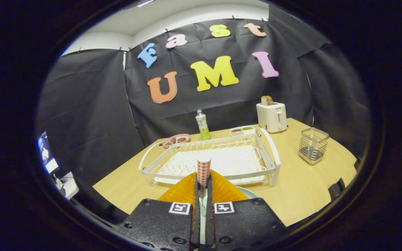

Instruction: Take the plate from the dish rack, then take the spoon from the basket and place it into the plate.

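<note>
The gripper [203,195] has its fingers closed tight on the checkered handle of the spoon [203,170], holding it upright over the plate [248,191] just below, near the empty dish rack [274,164], apparently to lower it in; the basket [312,145] stands far right.

Toaster [272,117] bears a small mark, perhaps a brand; unreadable.
</note>
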A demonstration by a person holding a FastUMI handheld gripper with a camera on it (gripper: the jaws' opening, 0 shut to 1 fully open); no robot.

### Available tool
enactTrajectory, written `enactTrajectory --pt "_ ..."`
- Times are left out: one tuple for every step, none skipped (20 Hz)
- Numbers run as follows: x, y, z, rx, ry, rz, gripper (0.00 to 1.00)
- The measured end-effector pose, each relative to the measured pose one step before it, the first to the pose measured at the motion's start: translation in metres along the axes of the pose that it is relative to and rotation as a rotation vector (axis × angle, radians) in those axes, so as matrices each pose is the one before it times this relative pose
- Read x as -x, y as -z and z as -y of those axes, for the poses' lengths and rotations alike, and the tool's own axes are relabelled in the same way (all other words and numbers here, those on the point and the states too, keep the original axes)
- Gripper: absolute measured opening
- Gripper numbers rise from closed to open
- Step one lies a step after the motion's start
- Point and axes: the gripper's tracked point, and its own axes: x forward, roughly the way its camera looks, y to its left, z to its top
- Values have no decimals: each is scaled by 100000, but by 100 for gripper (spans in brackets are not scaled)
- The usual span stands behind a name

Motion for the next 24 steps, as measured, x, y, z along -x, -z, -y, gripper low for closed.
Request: enactTrajectory --pt "-48 64 63 -242 100 -276 11" --pt "-96 81 196 -334 305 -152 11" --pt "-123 221 56 -555 -201 -156 11" --pt "-254 194 -88 -209 -913 -325 11" --pt "-208 215 -138 -566 -720 -183 11" --pt "-146 118 84 -942 -640 -71 12" --pt "-45 253 131 -740 -142 -81 13" --pt "-271 116 161 -759 212 276 14" --pt "209 1 238 290 -290 322 16" --pt "-61 -167 32 1084 137 837 18" --pt "277 -400 217 979 -49 1715 18" --pt "-31 -342 357 1198 1213 1942 24" --pt "191 -305 381 1081 670 1721 37" --pt "192 -282 448 710 1312 1510 50" --pt "55 -258 215 603 -181 859 63" --pt "86 -204 225 563 757 1388 71" --pt "86 -395 483 1547 1392 1490 74" --pt "261 -463 282 1800 1539 1990 85" --pt "303 -499 370 1818 1397 2206 89" --pt "308 -583 265 1483 1438 1944 94" --pt "198 -409 216 2230 953 1677 98" --pt "381 -416 88 1743 266 1331 98" --pt "305 -343 141 1066 -132 798 98" --pt "486 -349 -113 122 -1602 841 98"
